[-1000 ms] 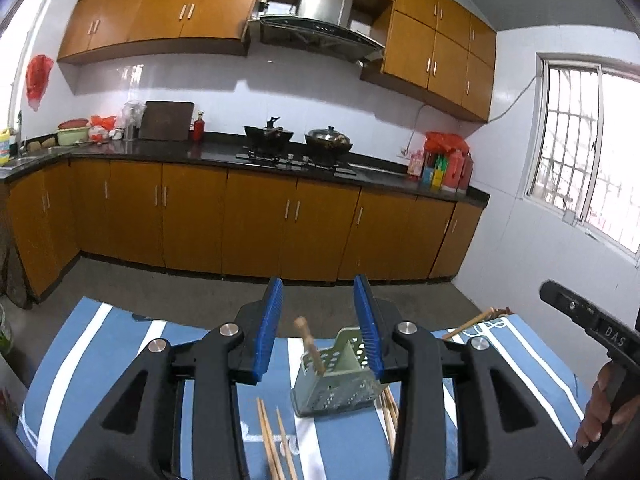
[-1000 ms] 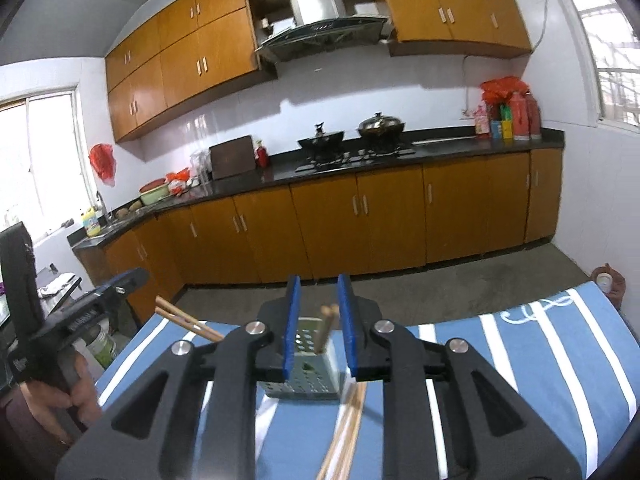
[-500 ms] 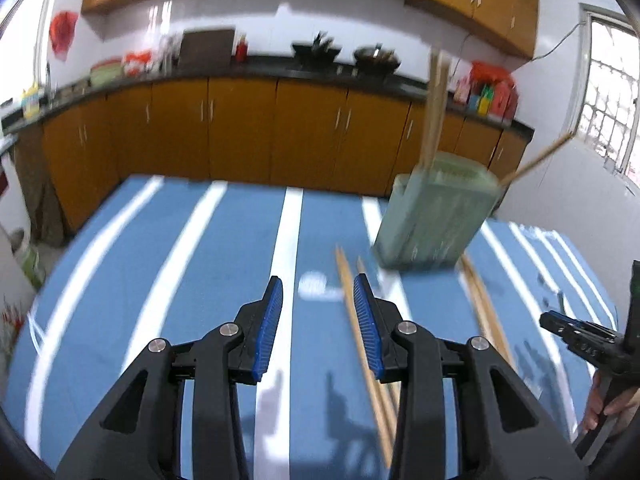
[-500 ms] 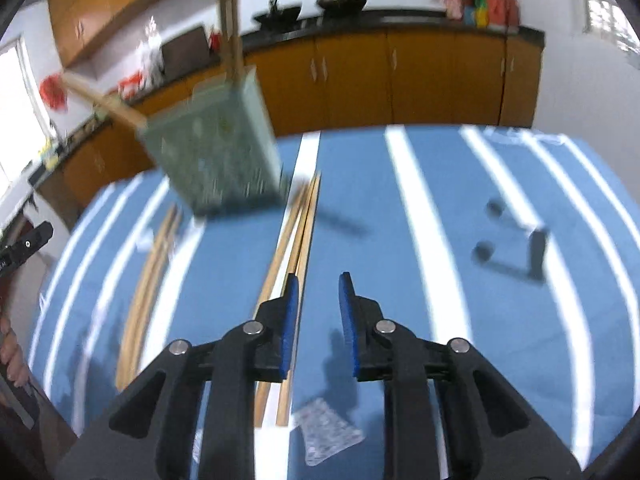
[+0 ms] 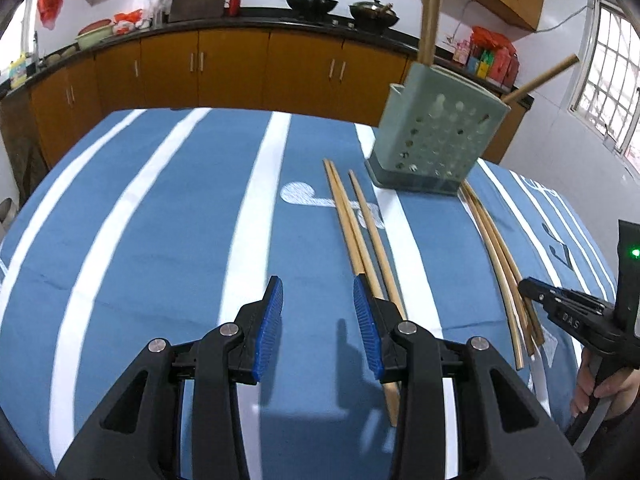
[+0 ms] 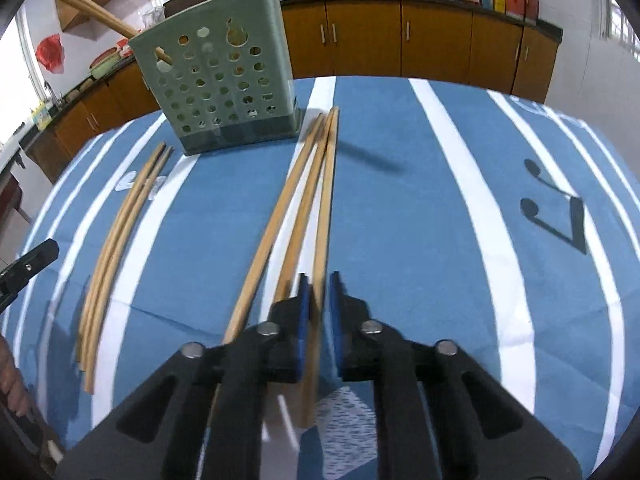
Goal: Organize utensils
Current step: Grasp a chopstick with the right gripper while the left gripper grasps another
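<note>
A pale green perforated utensil holder (image 5: 436,140) (image 6: 216,80) stands on the blue striped tablecloth (image 5: 160,220) with wooden sticks (image 5: 431,12) poking out of it. Two bundles of loose wooden chopsticks lie in front of it. My left gripper (image 5: 319,326) hovers open and holds nothing, just left of one bundle of chopsticks (image 5: 360,232). My right gripper (image 6: 319,304) is low over the other bundle of chopsticks (image 6: 296,208). Its jaws have closed on the rightmost chopstick (image 6: 326,200), which runs between the blue pads.
The table's far edge drops to the kitchen floor, with orange cabinets (image 5: 232,64) and a dark counter behind. A hand on the right gripper's handle (image 5: 600,384) is at the right edge. A window (image 5: 612,64) is on the right wall.
Both grippers came down and tipped from facing the kitchen to facing the tabletop. The right jaws narrowed and now hold a chopstick between them. The left opening stayed the same.
</note>
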Available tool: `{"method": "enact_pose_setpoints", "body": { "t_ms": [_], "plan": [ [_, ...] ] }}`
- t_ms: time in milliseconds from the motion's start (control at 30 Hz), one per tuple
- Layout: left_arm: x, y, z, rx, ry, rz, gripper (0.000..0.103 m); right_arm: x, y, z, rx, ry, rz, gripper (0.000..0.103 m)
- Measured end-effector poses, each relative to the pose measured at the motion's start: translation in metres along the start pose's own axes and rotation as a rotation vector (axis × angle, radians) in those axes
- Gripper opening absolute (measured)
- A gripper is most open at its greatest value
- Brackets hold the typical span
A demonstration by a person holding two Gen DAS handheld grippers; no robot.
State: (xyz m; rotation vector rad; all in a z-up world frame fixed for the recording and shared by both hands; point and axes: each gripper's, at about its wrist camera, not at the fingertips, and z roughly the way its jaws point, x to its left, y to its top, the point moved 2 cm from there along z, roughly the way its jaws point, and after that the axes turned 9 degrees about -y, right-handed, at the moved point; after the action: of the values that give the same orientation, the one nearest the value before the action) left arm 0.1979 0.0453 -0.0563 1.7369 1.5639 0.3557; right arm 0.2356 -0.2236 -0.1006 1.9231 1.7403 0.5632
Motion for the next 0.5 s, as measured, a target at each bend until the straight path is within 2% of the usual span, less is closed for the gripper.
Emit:
{"method": "enact_pose_setpoints", "body": {
  "t_ms": [167,367,500],
  "plan": [
    [-0.008,-0.006,0.007,0.022,-0.023,0.011,0.037,-0.026,0.004,0.004,-0.002,-0.077,0.096,0.008],
    [-0.020,-0.013,0.015,0.057,-0.050,0.040,0.028,-0.035,0.002,0.004,-0.004,-0.084,0.100,0.008],
    [-0.028,-0.019,0.020,0.084,-0.035,0.072,0.023,-0.034,0.001,0.003,-0.008,-0.083,0.091,0.008]
  ]
}}
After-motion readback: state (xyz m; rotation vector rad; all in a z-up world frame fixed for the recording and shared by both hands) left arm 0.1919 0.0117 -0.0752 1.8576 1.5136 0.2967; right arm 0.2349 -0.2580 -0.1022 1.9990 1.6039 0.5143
